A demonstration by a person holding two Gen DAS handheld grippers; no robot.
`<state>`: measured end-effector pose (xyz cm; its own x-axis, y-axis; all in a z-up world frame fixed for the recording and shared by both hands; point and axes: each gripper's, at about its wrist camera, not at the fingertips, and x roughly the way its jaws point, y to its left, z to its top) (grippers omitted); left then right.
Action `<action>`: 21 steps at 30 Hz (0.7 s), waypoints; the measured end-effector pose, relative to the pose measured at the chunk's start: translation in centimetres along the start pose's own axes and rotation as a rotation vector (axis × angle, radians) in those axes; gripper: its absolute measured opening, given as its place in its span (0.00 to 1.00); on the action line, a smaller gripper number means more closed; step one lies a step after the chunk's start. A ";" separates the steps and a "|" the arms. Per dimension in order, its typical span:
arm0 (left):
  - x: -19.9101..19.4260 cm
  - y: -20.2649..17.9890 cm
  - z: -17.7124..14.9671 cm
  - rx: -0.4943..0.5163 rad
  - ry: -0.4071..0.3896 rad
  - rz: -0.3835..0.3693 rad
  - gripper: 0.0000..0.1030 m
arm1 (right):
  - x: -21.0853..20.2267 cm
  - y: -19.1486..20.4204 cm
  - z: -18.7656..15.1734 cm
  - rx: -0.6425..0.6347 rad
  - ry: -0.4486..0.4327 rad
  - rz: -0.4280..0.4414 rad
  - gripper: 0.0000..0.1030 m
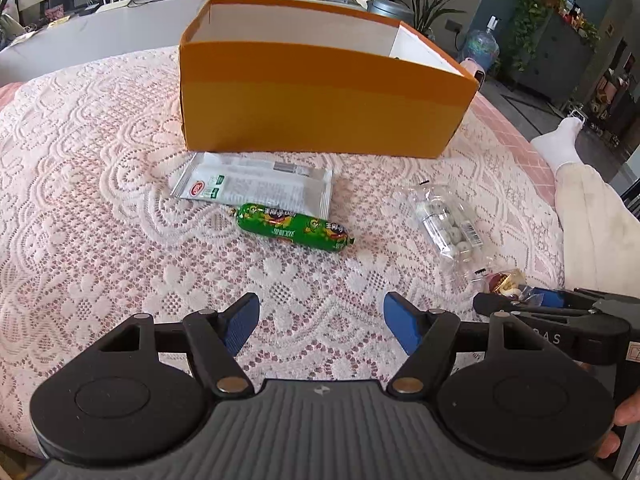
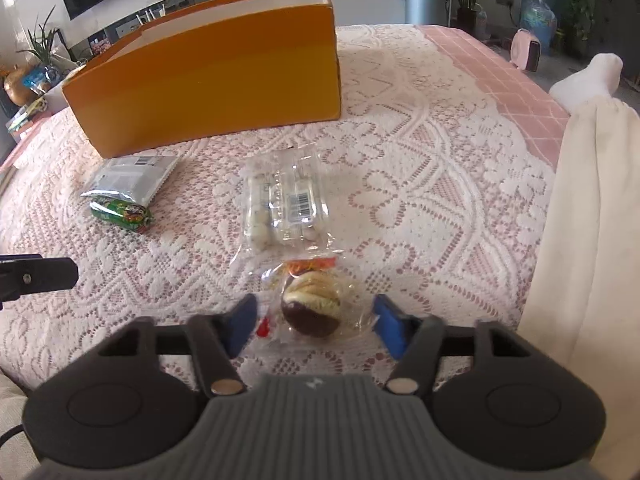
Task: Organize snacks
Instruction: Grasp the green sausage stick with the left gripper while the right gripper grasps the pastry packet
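Snacks are spread over a lace cloth [image 1: 120, 208] in front of an orange box [image 1: 320, 96]. Silver packet [image 1: 256, 186] and green sausage [image 1: 294, 228] sit touching just below the box, with a clear bag of candies [image 2: 286, 204] further right. Right gripper [image 2: 314, 322] has a wrapped cake [image 2: 312, 306] between its blue pads, jaws apart and not quite pressing it. Left gripper [image 1: 322, 322] hangs wide open over bare cloth.
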<state>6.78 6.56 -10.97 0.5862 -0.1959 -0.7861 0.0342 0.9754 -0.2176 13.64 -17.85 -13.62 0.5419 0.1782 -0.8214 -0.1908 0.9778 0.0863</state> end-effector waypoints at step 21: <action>3.0 3.0 2.7 -0.369 0.018 0.015 0.67 | -1.7 3.0 3.0 -0.171 -0.203 -0.017 0.44</action>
<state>10.83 9.18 -12.43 0.5700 -0.1864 -0.8002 -0.2705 0.8770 -0.3970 14.61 -14.85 -10.25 0.6962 0.1969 -0.6904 -0.3065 0.9511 -0.0379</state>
